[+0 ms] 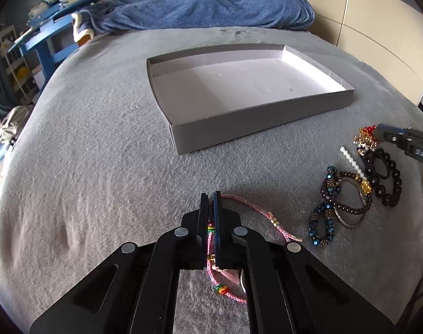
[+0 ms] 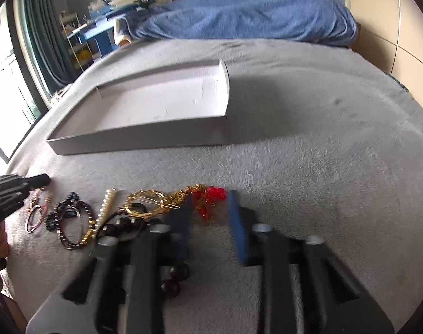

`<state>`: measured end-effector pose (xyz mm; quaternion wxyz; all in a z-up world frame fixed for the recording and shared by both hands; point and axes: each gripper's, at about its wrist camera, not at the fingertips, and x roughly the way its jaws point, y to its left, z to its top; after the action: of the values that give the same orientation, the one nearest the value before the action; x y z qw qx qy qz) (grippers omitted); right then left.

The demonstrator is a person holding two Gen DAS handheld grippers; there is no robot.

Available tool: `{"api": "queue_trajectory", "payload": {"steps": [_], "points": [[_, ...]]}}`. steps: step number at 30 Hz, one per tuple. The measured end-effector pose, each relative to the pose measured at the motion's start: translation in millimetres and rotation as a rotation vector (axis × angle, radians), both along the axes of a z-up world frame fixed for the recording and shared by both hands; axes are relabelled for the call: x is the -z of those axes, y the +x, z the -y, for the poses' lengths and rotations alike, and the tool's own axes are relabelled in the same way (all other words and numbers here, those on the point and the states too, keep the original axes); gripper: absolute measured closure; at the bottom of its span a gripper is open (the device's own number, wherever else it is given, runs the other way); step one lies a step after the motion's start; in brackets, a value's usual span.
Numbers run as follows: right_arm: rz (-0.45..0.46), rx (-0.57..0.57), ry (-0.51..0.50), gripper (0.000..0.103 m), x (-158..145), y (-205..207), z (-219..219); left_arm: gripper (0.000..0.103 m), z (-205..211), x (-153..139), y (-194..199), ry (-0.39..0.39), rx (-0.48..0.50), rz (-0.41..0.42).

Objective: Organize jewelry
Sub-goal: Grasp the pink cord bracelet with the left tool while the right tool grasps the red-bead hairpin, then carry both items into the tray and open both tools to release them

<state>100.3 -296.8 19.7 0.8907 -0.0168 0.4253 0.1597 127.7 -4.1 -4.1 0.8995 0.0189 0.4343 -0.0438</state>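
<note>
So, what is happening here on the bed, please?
A person is sorting jewelry with two hand-held grippers. The left gripper is shut on a pink braided cord bracelet lying on the grey blanket. The right gripper is open, hovering around a red and gold beaded piece at the end of the jewelry pile. The shallow grey cardboard tray beyond holds nothing yet, so sorting has just begun.
</note>
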Motion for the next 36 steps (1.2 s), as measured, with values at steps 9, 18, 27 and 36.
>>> {"api": "queue_trajectory", "payload": {"steps": [9,18,27,36], "points": [[0.062,-0.010,0.065,0.102,-18,-10,5,0.100,5,-28,-16,0.003,0.011,0.088],[0.126,-0.031,0.146,0.102,-62,-24,8,0.100,3,-69,-26,-0.032,0.009,0.158],[0.163,-0.041,0.214,0.102,-98,-30,13,0.100,1,-106,-33,-0.049,0.014,0.217],[0.156,-0.054,0.226,0.102,-107,-18,12,0.100,3,-119,-16,-0.047,0.024,0.234]]}}
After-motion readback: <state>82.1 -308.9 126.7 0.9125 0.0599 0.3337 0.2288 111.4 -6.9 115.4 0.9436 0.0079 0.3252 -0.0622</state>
